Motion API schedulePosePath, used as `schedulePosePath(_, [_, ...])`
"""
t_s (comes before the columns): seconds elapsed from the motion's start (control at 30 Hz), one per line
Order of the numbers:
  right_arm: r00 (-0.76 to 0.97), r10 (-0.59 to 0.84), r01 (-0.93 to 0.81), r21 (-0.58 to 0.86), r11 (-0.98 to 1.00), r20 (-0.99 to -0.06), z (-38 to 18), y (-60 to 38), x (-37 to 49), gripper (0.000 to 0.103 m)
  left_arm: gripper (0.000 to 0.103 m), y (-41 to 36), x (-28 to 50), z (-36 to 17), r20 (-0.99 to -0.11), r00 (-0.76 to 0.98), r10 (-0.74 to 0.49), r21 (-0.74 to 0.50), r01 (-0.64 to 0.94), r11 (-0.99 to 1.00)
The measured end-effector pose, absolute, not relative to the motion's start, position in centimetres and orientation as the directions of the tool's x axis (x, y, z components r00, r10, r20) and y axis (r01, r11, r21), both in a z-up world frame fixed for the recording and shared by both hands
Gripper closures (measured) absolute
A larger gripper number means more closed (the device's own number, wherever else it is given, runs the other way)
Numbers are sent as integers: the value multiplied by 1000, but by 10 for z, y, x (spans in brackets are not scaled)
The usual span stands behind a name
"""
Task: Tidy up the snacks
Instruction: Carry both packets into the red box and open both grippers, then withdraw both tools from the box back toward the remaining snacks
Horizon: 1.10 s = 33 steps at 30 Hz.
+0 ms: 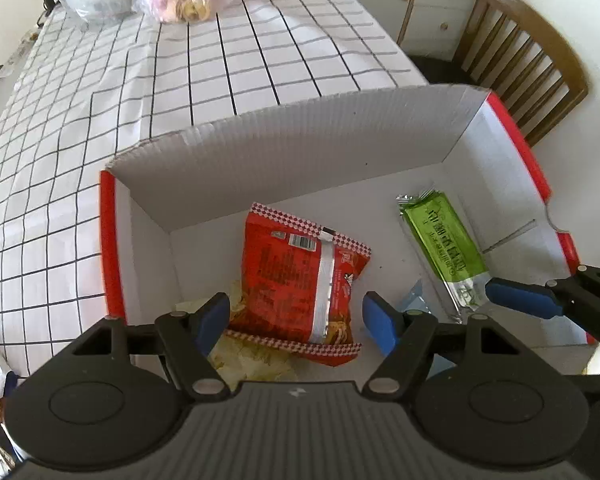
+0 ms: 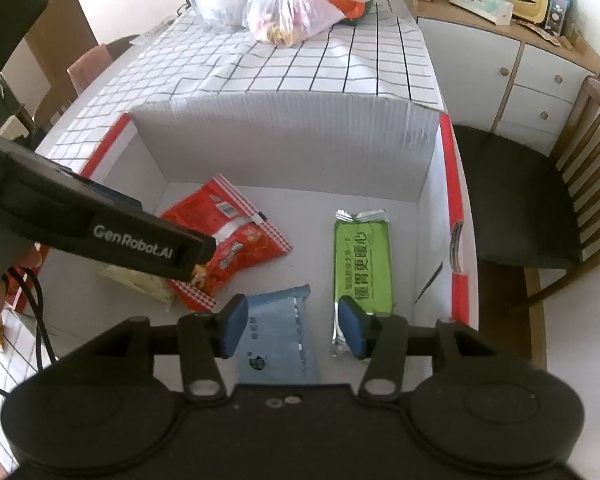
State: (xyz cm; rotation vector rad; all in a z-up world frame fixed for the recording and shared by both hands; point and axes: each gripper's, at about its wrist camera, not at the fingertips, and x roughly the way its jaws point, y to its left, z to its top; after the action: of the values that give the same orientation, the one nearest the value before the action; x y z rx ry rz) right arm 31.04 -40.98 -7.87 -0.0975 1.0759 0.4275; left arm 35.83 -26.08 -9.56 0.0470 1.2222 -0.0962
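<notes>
Peeking from under red packet (image 1: 300, 280), yellow bag (image 1: 244, 356)

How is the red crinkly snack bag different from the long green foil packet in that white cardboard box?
The red crinkly snack bag is broad and puffy; the long green foil packet is slim and flat. The red bag rests partly on a pale yellowish packet; the green packet lies straight on the box floor. The red bag sits toward the box's left side, the green one toward its right. Both lie loose inside the white cardboard box, and no jaws grip either.

Black left gripper (image 1: 296, 316), blue pads, white "GenRobot.AI" lettering
</notes>
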Motion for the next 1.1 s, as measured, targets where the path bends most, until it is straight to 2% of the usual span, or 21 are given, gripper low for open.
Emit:
schedulePosePath(0.57, [509,321,-352,147,924,-799,-30,-405,273,48,30,-231,300,-42,-858,492,-149,-102,122,987])
schedulePosePath(1.1, [578,397,-409,168,897,-713,6,-362,217,31,28,-169,220,-6,-744,630,-222,-168,145,975])
